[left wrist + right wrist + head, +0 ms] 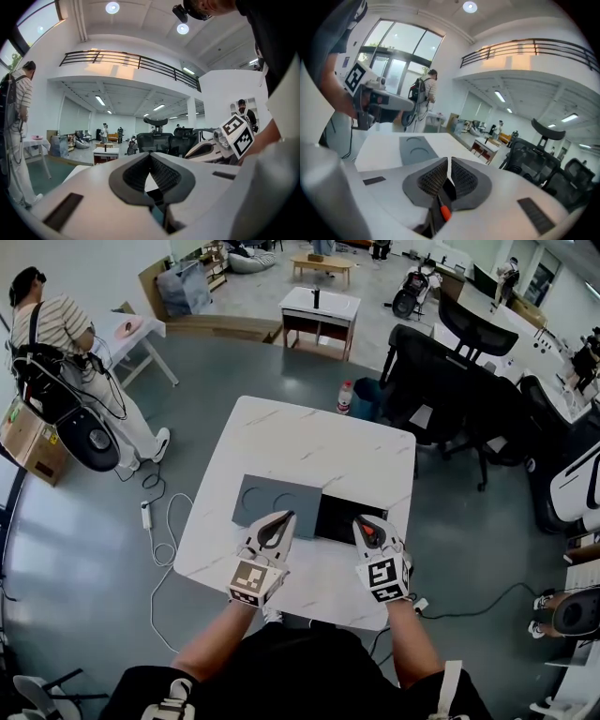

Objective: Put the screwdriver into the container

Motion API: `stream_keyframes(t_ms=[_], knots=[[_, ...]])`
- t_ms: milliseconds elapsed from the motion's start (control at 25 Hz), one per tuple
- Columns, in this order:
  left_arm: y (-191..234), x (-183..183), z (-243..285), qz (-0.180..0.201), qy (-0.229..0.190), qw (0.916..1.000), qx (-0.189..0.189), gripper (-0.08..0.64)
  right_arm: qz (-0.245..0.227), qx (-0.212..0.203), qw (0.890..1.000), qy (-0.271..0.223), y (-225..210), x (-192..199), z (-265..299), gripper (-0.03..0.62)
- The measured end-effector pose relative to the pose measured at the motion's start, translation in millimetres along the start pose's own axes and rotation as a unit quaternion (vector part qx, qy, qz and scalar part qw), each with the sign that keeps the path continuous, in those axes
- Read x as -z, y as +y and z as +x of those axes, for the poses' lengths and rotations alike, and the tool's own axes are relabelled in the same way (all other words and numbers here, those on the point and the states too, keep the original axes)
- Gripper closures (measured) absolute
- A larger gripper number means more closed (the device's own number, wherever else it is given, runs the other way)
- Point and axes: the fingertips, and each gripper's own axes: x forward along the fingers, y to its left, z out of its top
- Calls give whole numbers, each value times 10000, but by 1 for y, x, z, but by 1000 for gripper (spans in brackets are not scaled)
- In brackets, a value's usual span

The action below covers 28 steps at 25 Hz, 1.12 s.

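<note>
Screwdriver in hand, container below: we hold the slim dark screwdriver with the orange-red part [444,212] pinched deep between the clenched jaws of the right gripper [364,522]. It is raised above the white marble-patterned table [309,442], by the near edge of the open black rectangular container [339,518]. The left gripper [281,519], jaws pressed together on nothing, hangs beside it over the flat grey panel with two round recesses [265,497]. To finish well, we judge, we should carry the tool forward until it sits squarely over the dark opening. We should then tip the nose down, lower it close to the container's floor and only then part the jaws, so it neither bounces out nor catches the rim. The tool sits far back between the pads, so a generous release may be needed. The left gripper is best held clear of the opening.
</note>
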Motion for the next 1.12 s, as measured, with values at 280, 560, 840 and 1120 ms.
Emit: stream_keyframes(t_ms=[280, 560, 840, 1120], knots=[[-8, -24, -1, -456, -243, 9984, 247, 554, 1405, 862, 9794, -1166, -8, -46, -47, 568], [-15, -31, -4, -179, -268, 9990, 323, 554, 1713, 1200, 9617, -1773, -19, -65, -72, 568], [-14, -27, -10, -89, -220, 9994, 267, 554, 1562, 1307, 9569, -2072, -23, -84, -90, 568], [-9, -34, -13, -62, -292, 9994, 163, 554, 1421, 1413, 9561, -2137, -28, -92, -94, 569]])
